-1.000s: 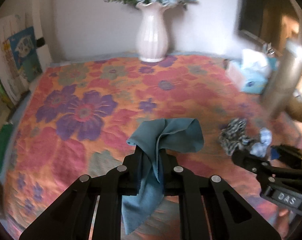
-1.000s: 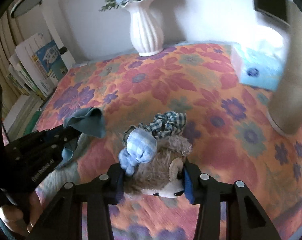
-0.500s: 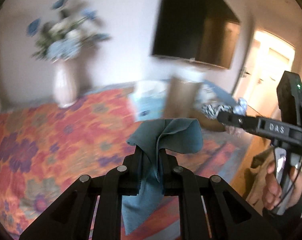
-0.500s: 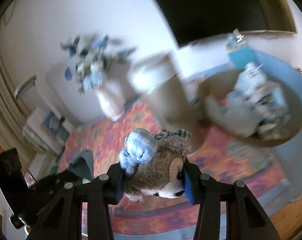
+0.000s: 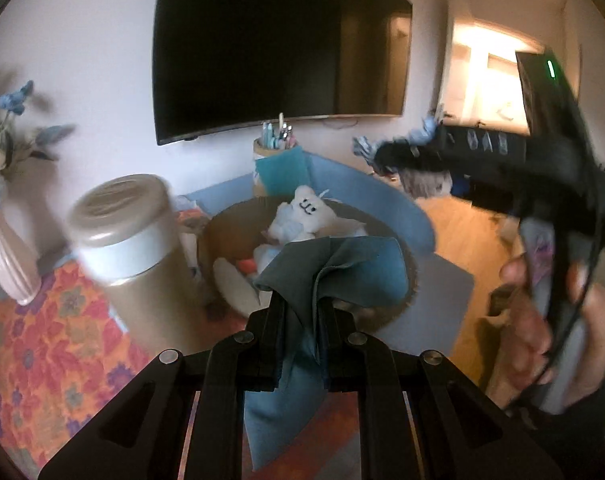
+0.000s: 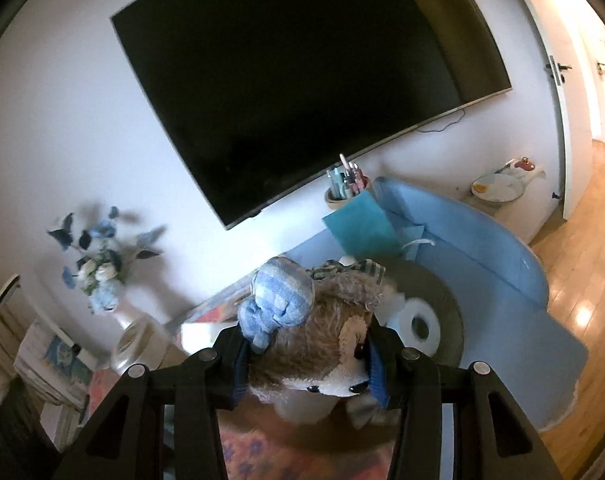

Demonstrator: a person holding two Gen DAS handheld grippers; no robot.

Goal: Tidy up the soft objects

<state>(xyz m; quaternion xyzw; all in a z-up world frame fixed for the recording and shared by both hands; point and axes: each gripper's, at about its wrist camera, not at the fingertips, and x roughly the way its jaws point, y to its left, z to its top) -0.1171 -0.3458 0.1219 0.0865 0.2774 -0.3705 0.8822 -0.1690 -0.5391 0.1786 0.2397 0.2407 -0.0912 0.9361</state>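
Over basket [image 5: 230,224], crumpled teal cloth [image 5: 334,268]

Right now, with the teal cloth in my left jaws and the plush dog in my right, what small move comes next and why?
Probably ease the left gripper forward and down over the round basket, then open. Its jaws are shut on the teal cloth, and the basket right ahead already holds a white plush. The right gripper, shut on the plush dog, can follow.

blue cloth [image 5: 334,268]: matt woven | plush bear [image 6: 322,344]: fuzzy | floor [image 6: 590,248]: glossy wood | tv [image 6: 302,76]: glossy
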